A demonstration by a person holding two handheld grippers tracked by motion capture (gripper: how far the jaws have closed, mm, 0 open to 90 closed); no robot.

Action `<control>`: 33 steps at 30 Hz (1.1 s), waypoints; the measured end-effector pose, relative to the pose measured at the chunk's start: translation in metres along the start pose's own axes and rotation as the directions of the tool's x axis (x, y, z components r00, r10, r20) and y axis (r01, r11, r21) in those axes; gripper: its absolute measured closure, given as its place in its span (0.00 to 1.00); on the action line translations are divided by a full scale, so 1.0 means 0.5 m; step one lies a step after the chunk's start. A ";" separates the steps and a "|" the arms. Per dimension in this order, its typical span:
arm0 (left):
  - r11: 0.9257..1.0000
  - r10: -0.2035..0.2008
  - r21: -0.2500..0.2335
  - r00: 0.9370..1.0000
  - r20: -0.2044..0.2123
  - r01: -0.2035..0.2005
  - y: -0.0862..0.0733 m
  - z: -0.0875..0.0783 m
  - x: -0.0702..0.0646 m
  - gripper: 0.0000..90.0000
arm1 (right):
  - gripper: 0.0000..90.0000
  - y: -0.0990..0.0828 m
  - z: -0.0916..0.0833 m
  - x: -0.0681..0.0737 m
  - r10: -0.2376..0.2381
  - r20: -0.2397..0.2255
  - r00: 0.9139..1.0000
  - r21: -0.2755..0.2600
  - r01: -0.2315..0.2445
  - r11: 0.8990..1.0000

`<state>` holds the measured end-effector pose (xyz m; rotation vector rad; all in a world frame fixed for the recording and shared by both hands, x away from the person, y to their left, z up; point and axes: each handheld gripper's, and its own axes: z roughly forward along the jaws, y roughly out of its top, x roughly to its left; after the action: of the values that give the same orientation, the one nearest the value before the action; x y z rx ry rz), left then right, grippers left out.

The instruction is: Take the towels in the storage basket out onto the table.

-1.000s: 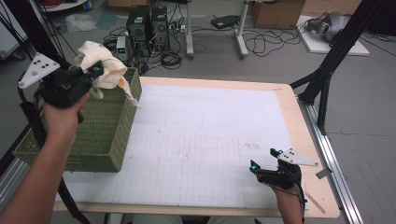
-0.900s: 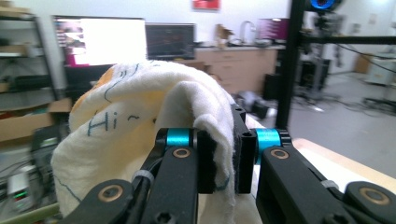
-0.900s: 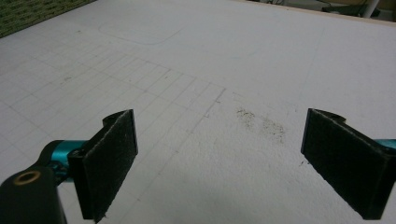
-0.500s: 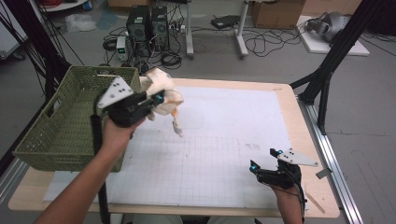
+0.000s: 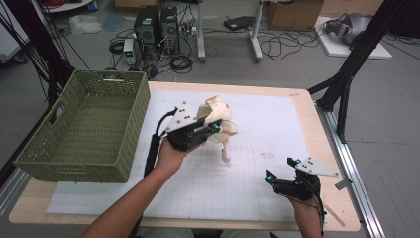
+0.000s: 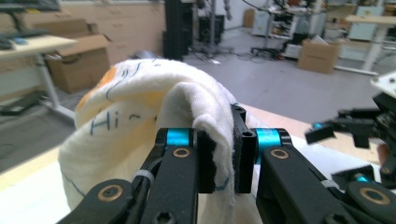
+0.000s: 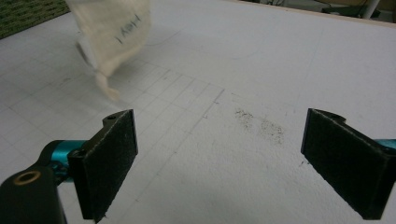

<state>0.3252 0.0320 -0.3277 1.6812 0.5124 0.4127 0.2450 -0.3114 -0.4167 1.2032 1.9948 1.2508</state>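
1. High view: the left gripper (image 5: 214,127) holds a crumpled cream cloth with orange print (image 5: 218,119) above the middle of the white gridded table mat (image 5: 257,124). The cloth's long axis hangs downward, its tail tip pointing toward 6 o'clock. The right gripper (image 5: 280,167) waits at about 4 o'clock from it, well apart; the woven green basket (image 5: 86,124) lies at 9 o'clock.

2. Left gripper view: the jaws are clenched on a fold of the cloth (image 6: 140,107), which bulges toward 11 o'clock.

3. Right gripper view: the jaws stand wide apart with nothing between them; the cloth (image 7: 112,32) hangs at 11 o'clock, so the left hand is nearer by far.
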 end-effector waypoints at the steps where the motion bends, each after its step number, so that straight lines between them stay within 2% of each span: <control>1: 1.000 0.000 0.022 1.000 0.012 0.000 -0.009 0.010 -0.003 0.93 | 0.11 0.000 0.000 0.000 0.000 0.000 1.000 -0.001 0.000 1.000; 5: 0.995 -0.015 0.096 1.000 0.022 0.013 -0.061 0.035 -0.012 0.92 | 0.11 -0.001 -0.002 -0.002 0.001 0.001 1.000 -0.002 -0.001 1.000; 6: 0.995 -0.015 0.096 1.000 0.022 0.013 -0.061 0.035 -0.012 0.92 | 0.11 -0.001 -0.002 -0.003 0.003 0.001 1.000 -0.003 -0.003 1.000; 7: 0.991 -0.039 0.132 0.999 0.016 0.036 -0.089 0.035 -0.011 0.92 | 0.11 -0.002 -0.003 -0.003 0.005 0.002 1.000 -0.004 -0.005 1.000; 8: 0.988 -0.049 0.148 0.999 0.010 0.047 -0.103 0.033 -0.009 0.92 | 0.11 -0.002 -0.004 -0.004 0.007 0.002 1.000 -0.002 -0.007 1.000; 9: 0.988 -0.049 0.148 0.999 0.010 0.047 -0.103 0.033 -0.009 0.92 | 0.11 -0.003 -0.004 -0.005 0.007 0.002 1.000 -0.001 -0.007 1.000; 13: 0.972 -0.096 0.214 0.995 -0.037 0.101 -0.157 0.000 0.011 0.92 | 0.11 -0.004 -0.005 -0.006 0.010 0.005 1.000 -0.002 -0.010 1.000; 17: 0.957 -0.077 0.272 0.993 -0.093 0.100 -0.183 -0.038 0.032 0.90 | 0.11 -0.003 -0.002 -0.003 0.006 0.002 1.000 0.004 -0.006 1.000; 20: 0.950 -0.117 0.271 0.982 -0.146 0.153 -0.199 -0.071 0.052 0.85 | 0.11 -0.002 0.000 -0.002 0.000 0.002 1.000 0.004 0.000 1.000; 22: 0.942 -0.135 0.279 0.973 -0.185 0.184 -0.205 -0.090 0.061 0.70 | 0.11 -0.002 0.001 -0.001 0.003 0.003 1.000 0.008 -0.003 1.000; 24: 0.945 -0.140 0.262 0.966 -0.215 0.195 -0.209 -0.110 0.067 0.56 | 0.11 -0.002 0.003 0.001 0.004 0.002 1.000 0.011 -0.004 1.000; 26: 0.954 -0.130 0.232 0.960 -0.248 0.189 -0.208 -0.129 0.072 0.45 | 0.11 -0.001 0.005 0.002 -0.001 0.000 1.000 0.013 0.001 1.000; 27: 0.954 -0.130 0.232 0.960 -0.248 0.189 -0.208 -0.129 0.072 0.41 | 0.11 -0.001 0.006 0.002 -0.005 -0.001 1.000 0.012 0.005 1.000; 28: 0.964 -0.121 0.198 0.955 -0.273 0.178 -0.205 -0.145 0.074 0.39 | 0.11 -0.001 0.007 0.002 -0.007 -0.001 1.000 0.014 0.007 1.000; 29: 0.969 -0.112 0.183 0.952 -0.284 0.168 -0.203 -0.153 0.075 0.37 | 0.11 -0.001 0.007 0.002 -0.003 0.000 1.000 0.015 0.003 1.000; 30: 0.972 -0.110 0.167 0.950 -0.291 0.163 -0.200 -0.159 0.077 0.36 | 0.11 -0.001 0.008 0.002 0.001 -0.002 1.000 0.016 -0.001 1.000; 33: 0.976 -0.117 0.143 0.950 -0.288 0.164 -0.196 -0.168 0.081 0.35 | 0.11 0.000 0.013 0.001 -0.008 -0.001 1.000 0.022 0.008 1.000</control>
<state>0.3037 0.1367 -0.4107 1.7411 0.8911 0.5169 0.2497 -0.3079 -0.4195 1.2041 2.0170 1.2285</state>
